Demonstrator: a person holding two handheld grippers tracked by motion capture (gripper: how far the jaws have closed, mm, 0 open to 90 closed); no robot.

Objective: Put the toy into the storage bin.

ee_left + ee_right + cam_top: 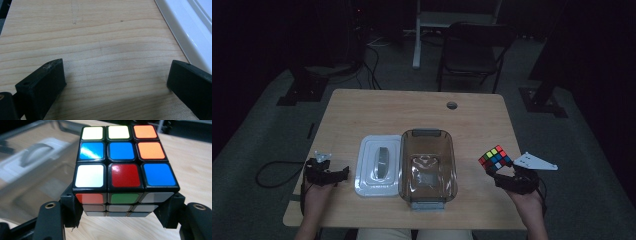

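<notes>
High view puts the right tool [498,172] at the lower right of the frame, clenched on a Rubik's cube [495,157] that it holds off the wooden worktop [412,107]. Right gripper view confirms the grip: both black jaws press the cube's [125,170] lower sides, with the scrambled top face turned to the camera. At centre frame the clear brown plastic container [427,167] stands uncovered, and its white lid [378,165] lies flat just to its left, touching or nearly so. At lower left the left tool [328,172] rests released with nothing between its jaws, only bare wood in the left gripper view. Judging from this, the pick-up is done; carrying the cube over the container, setting it inside and probably fitting the lid are left
</notes>
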